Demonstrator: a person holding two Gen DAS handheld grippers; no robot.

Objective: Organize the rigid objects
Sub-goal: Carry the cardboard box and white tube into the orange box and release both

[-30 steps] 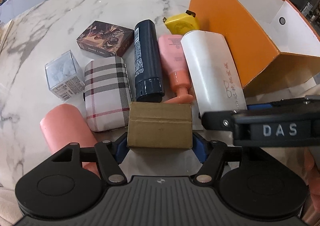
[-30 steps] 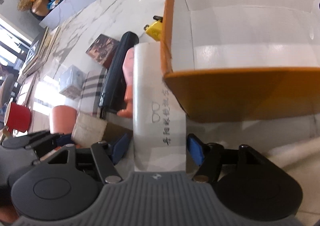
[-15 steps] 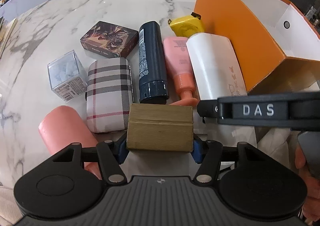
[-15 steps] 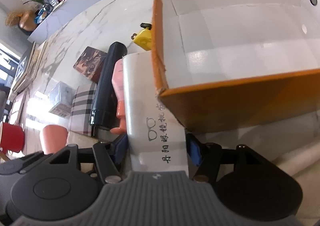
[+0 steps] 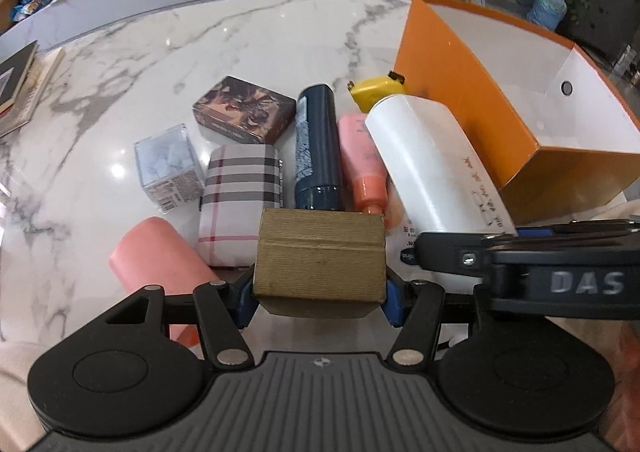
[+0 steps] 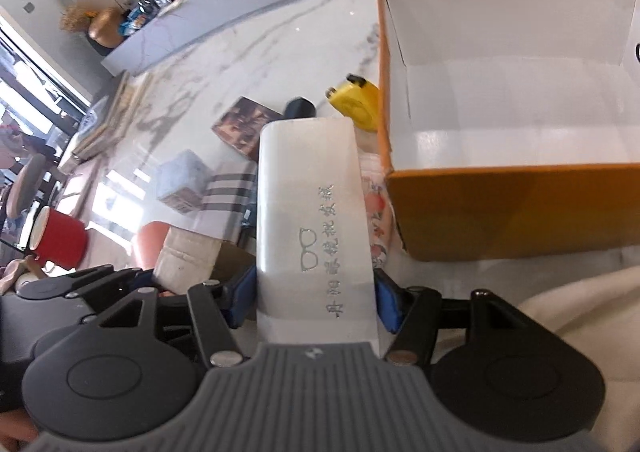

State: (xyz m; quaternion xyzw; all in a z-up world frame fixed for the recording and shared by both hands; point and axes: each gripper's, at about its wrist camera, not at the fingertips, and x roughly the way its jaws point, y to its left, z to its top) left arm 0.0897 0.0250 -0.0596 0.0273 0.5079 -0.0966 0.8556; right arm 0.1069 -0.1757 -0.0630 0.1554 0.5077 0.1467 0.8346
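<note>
My left gripper (image 5: 320, 300) is shut on a small tan cardboard box (image 5: 320, 260), with the blue pads pressing on both its sides just above the table. My right gripper (image 6: 316, 300) is shut on a long white glasses case (image 6: 312, 211) with printed characters. The case (image 5: 432, 163) sticks out forward, tilted up off the marble. An open orange box (image 6: 512, 203) with a white, bare inside stands just right of the case, and its near corner (image 5: 536, 155) is close to it.
On the marble table (image 5: 200, 43) lie a plaid case (image 5: 240, 187), a dark bottle (image 5: 320, 147), a pink tube (image 5: 360, 155), a yellow tape measure (image 5: 374, 91), a patterned card box (image 5: 244, 109), a clear cube (image 5: 168, 163) and a pink cylinder (image 5: 160, 256). A red mug (image 6: 60, 240) stands far left.
Both sets of jaws narrowed onto their objects. Both grippers then rose: the tan box and the white case came up off the table, and the case's far end now covers the bottle.
</note>
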